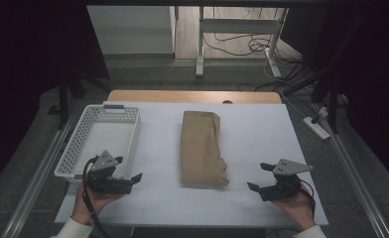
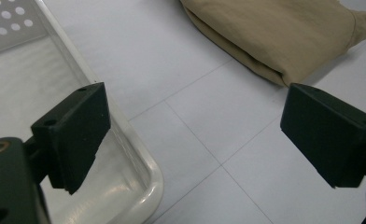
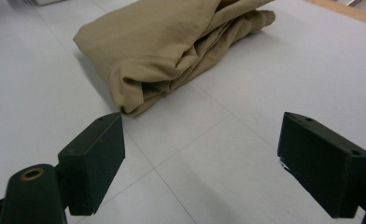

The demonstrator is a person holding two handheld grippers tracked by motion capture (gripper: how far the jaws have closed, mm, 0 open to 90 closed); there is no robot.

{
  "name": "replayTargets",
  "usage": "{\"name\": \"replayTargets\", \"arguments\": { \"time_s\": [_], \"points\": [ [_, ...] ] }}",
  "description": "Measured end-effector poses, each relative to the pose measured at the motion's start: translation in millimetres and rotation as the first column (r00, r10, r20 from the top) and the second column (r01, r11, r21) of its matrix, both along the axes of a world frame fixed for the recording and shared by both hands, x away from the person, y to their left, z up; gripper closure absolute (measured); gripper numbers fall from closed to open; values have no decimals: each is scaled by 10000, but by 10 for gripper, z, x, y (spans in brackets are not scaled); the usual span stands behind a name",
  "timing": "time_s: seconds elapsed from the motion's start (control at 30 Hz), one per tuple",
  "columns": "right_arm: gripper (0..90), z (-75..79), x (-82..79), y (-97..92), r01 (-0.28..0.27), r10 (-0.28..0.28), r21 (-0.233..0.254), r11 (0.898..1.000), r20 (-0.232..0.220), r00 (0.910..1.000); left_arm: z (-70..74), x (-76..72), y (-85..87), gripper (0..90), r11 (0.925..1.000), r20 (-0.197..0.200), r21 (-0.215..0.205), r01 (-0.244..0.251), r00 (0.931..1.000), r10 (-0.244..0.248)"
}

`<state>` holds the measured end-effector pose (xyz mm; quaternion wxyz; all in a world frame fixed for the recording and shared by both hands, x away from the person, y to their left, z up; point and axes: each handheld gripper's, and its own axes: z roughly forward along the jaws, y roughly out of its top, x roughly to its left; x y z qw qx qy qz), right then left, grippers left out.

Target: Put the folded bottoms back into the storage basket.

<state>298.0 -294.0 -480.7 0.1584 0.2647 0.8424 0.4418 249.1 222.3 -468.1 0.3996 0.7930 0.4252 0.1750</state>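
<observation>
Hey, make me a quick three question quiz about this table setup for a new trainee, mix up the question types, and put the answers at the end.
1. True or false: the folded tan cloth lies inside the white basket.
2. Multiple choice: the left tool is A) shut on the cloth, B) open and holding nothing, C) shut on the basket rim.
3. Fill in: seen from the high view, the cloth lies on the table between the basket and the ____ tool.

Key: 1. False, it lies on the table beside the basket. 2. B. 3. right.
</observation>
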Motion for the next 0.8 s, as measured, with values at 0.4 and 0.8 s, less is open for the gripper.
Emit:
{"name": "replayTargets", "arguments": {
  "time_s": [0.4,0.8],
  "points": [
    [149,17,-13,1,30,-31,107,9999,53,10000,-9,40,6,98,10000,-18,-27,-13,10000,13],
    [149,75,-20,145,-378,377,54,9993,184,9991,-11,51,22,99,10000,-15,-44,-32,10000,32]
  ]
}}
